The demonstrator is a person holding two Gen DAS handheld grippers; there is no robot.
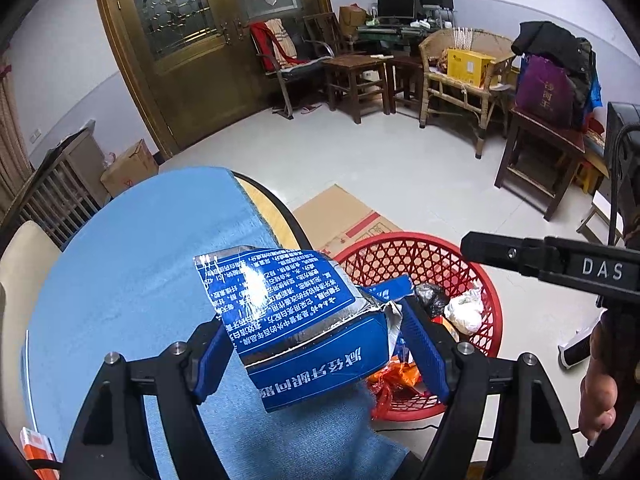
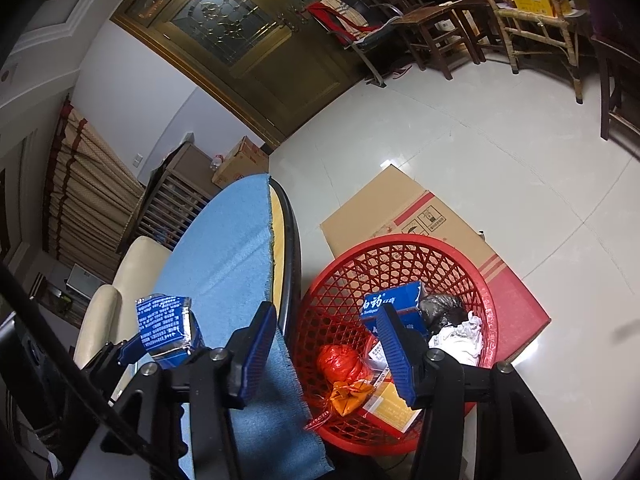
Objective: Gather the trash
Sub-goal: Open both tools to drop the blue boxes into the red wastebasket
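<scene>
My left gripper (image 1: 318, 352) is shut on a torn blue toothpaste box (image 1: 296, 320), its blue pads at the box's two sides. The box hangs over the edge of the blue cloth (image 1: 140, 240), beside the red mesh basket (image 1: 420, 254). In the right wrist view the same box (image 2: 168, 328) shows at the left. My right gripper (image 2: 326, 354) stands open over the basket (image 2: 400, 244) with nothing between its pads. Below it the basket holds another blue box (image 2: 400, 304), a red bag (image 2: 338, 362), an orange bag (image 2: 350, 396), white paper (image 2: 460, 340) and a black bag (image 2: 444, 308).
The basket stands on the floor against the round table's dark rim (image 2: 290, 240), on flattened cardboard (image 2: 420, 216). A cream chair (image 2: 136, 264) stands by the table's left side. A black finger (image 1: 520, 256) of the right gripper and a person's hand (image 1: 600, 392) show at the right. Wooden chairs line the far wall.
</scene>
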